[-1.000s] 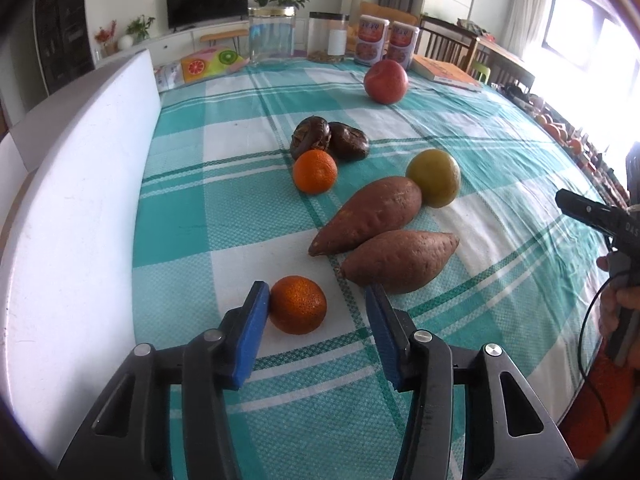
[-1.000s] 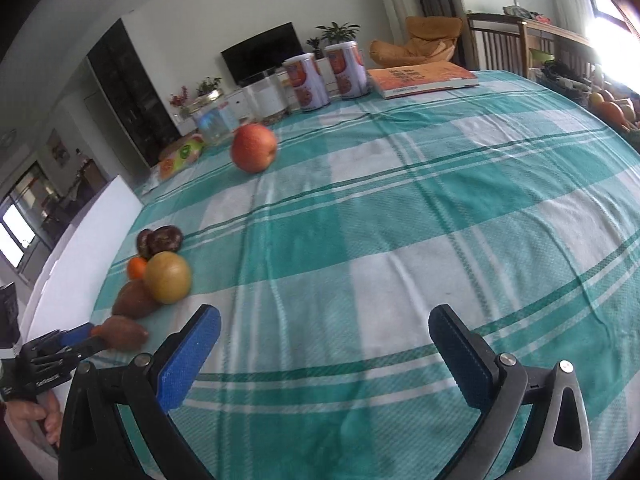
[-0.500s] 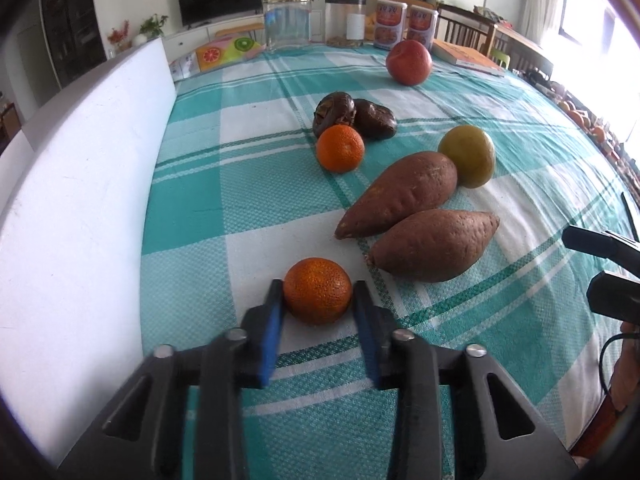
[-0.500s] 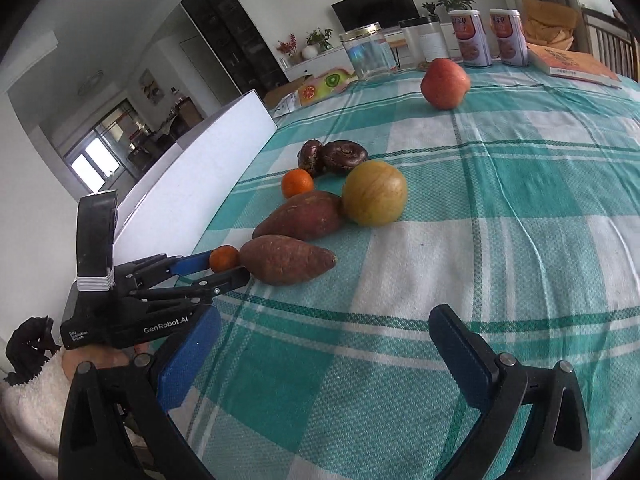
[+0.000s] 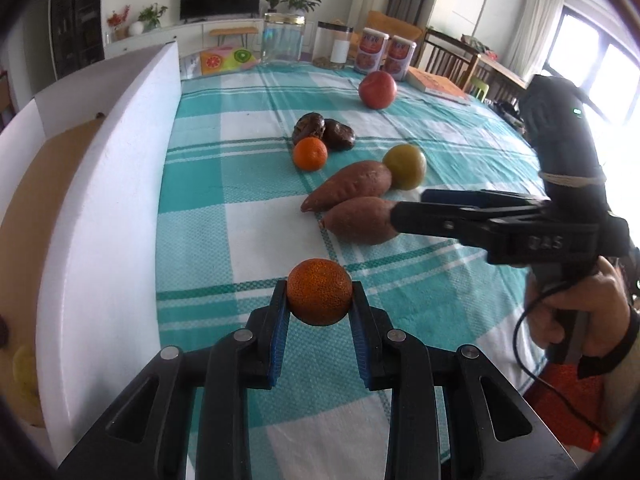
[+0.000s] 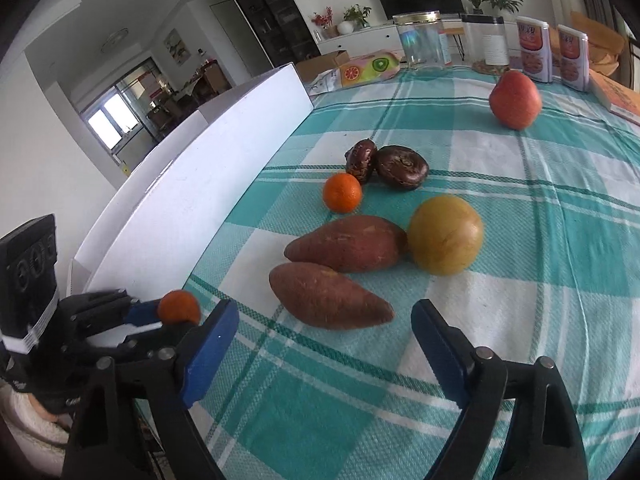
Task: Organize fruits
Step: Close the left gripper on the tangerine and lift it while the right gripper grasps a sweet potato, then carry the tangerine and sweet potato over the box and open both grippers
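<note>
Foam board [image 5: 120, 184] flanks the tablecloth [image 5: 248, 184] at nine o'clock. Sweet potatoes [image 6: 332, 292] lie before the wide-open right gripper [image 6: 320, 332]; the left gripper [image 5: 319, 312] clasps a tangerine [image 5: 319, 297], raised.

Tablecloth [image 5: 248, 184]: teal and white plaid, thin green stripes. Held tangerine [image 5: 319, 293]: deep orange, pitted skin. Second tangerine [image 5: 310, 154]: brighter orange. Two sweet potatoes [image 6: 344, 243] [image 6: 328, 296]: reddish-brown. Round fruit [image 6: 445, 241]: yellow-green, dull. Apple [image 6: 515, 100]: red, paler patches. Two wrinkled fruits [image 6: 402, 168]: dark brown, glossy. Box wall [image 5: 116, 184]: plain white. Left gripper [image 5: 319, 312]: black frame, blue pads. Right gripper [image 6: 324, 344]: same black and blue. Two cans [image 5: 384, 56]: white with red print.
</note>
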Demonstrator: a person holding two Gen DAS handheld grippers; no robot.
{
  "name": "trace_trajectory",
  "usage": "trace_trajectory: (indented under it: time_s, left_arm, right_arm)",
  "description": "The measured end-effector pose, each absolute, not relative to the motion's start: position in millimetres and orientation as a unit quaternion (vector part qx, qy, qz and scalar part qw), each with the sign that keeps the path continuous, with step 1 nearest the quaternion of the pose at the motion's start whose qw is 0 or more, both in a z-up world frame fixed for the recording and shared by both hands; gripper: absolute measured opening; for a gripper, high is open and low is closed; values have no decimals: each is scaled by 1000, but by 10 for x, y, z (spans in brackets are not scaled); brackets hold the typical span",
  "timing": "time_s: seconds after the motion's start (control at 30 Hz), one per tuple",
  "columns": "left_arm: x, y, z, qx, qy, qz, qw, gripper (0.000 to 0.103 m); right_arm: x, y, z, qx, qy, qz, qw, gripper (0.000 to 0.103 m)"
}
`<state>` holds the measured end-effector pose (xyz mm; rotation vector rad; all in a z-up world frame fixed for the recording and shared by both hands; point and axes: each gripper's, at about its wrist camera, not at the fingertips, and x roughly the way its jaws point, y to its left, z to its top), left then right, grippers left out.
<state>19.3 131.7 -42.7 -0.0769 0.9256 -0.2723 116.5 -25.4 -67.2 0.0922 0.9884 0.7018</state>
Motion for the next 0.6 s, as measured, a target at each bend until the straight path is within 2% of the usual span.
trace_trajectory:
  time_s: [0.1,0.13,0.27,0.43,0.47,0.5,0.6]
  left_arm:
    - [105,1384,-333,-55,442,-140,884,29]
    - [80,1416,-307,-61,440,-142,884,29]
    - [40,1494,-242,-81,439,-145,883,29]
    - [12,1486,-104,-99,430,-158,883,29]
    - [-7,1494,-53,-99,425,-160,885,29]
    - [-35,1518,10,-100,420,-161,887,29]
    - [-110,1693,229,-125,412,-166,887,29]
  right_arm:
    - [1130,-191,-689,40,487,357,796,68]
    - [1092,-192,-675,45,495,374,783,60]
    - [989,-41,-602,-5,501,365,785,59]
    - [1154,386,-821,-32,537,358,763,59]
    - [1142,474,-860,-46,544,351,761,47]
    - [1096,537,-845,-65,537,340,769,41]
    - [959,557,-787,-67,545,342,763,41]
